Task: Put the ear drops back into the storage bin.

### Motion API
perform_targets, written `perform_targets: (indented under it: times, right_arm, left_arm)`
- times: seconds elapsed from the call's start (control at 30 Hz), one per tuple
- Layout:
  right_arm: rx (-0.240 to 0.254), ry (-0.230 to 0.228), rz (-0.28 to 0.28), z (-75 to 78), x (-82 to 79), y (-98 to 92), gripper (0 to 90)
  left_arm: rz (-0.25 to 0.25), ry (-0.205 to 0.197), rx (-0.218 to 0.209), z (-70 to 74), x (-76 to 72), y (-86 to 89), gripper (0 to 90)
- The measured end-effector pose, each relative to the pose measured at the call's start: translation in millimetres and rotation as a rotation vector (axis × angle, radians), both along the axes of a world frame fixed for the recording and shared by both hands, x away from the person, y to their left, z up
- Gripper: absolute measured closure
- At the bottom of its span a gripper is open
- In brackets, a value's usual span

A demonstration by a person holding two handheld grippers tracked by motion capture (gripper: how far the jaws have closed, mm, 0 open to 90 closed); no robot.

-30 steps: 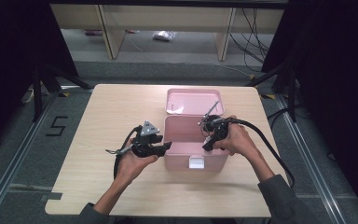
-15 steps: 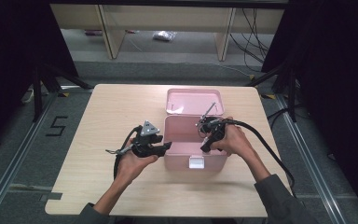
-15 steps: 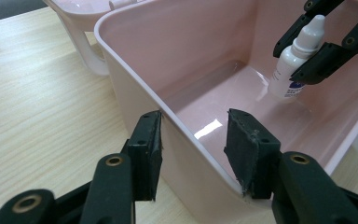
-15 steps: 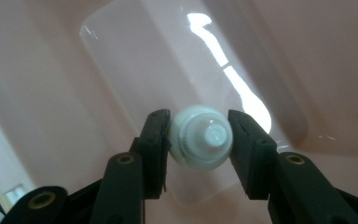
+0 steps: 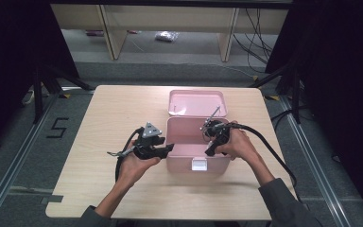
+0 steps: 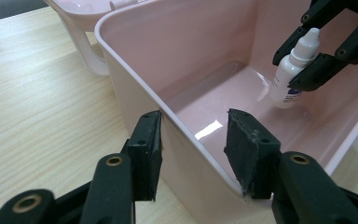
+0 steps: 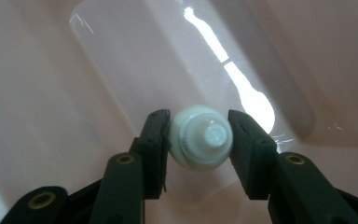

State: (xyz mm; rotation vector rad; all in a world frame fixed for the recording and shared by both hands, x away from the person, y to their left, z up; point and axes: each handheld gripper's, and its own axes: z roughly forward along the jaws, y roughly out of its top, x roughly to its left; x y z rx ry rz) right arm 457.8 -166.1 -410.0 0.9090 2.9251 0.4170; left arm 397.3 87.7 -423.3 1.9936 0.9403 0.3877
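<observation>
Down inside the pink storage box (image 6: 177, 60), a small white dropper bottle (image 6: 292, 65) stands upright near its floor, clamped at the sides by my right gripper (image 7: 198, 140), whose jaws press on it from above. My left gripper (image 6: 193, 144) straddles the box's near wall, one jaw outside, one inside, not quite pinching. Behind the box, its lid (image 5: 197, 102) lies on the wooden worktop (image 5: 104, 123).

Light wooden table (image 5: 99, 142) on grey floor (image 5: 23, 156) (number 5 marked); pale shelving (image 5: 170, 16) behind, dark surroundings.
</observation>
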Motion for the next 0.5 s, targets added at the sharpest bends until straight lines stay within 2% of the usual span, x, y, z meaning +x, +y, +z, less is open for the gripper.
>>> perform_targets:
  times: [0.4, 0.5]
  right_arm:
    - [-0.001, 0.003, 0.019, -2.7, -0.8, -1.1, 60.1]
    - [0.017, 0.003, 0.022, -0.6, -1.0, -1.5, 59.3]
  left_arm:
    - [0.002, -0.001, 0.001, 0.0, -0.2, -0.2, 55.4]
    - [0.003, -0.001, 0.002, 0.2, -0.4, -0.4, 55.5]
